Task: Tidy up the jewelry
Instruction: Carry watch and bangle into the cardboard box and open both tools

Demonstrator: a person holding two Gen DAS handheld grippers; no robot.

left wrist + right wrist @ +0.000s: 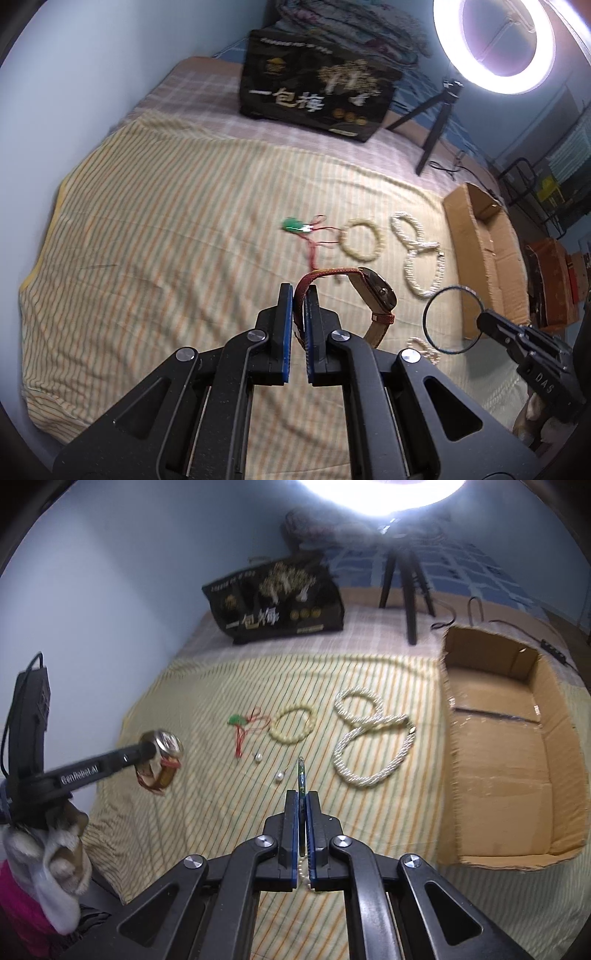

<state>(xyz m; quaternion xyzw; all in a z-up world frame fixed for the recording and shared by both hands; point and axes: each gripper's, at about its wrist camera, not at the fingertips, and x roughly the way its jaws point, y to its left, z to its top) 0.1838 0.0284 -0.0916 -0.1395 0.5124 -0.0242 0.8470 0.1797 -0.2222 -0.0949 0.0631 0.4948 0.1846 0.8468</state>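
My left gripper is shut on the red-brown strap of a wristwatch and holds it above the striped cloth; it also shows in the right wrist view. My right gripper is shut on a thin dark bangle, seen edge-on in its own view. On the cloth lie a green pendant on red cord, a pale bead bracelet, a twisted pearl necklace and two loose pearl pieces. An open cardboard box stands to the right.
A black printed bag stands at the back of the bed. A ring light on a tripod with a cable stands behind the box. A wall runs along the left. A small pearl piece lies near the bangle.
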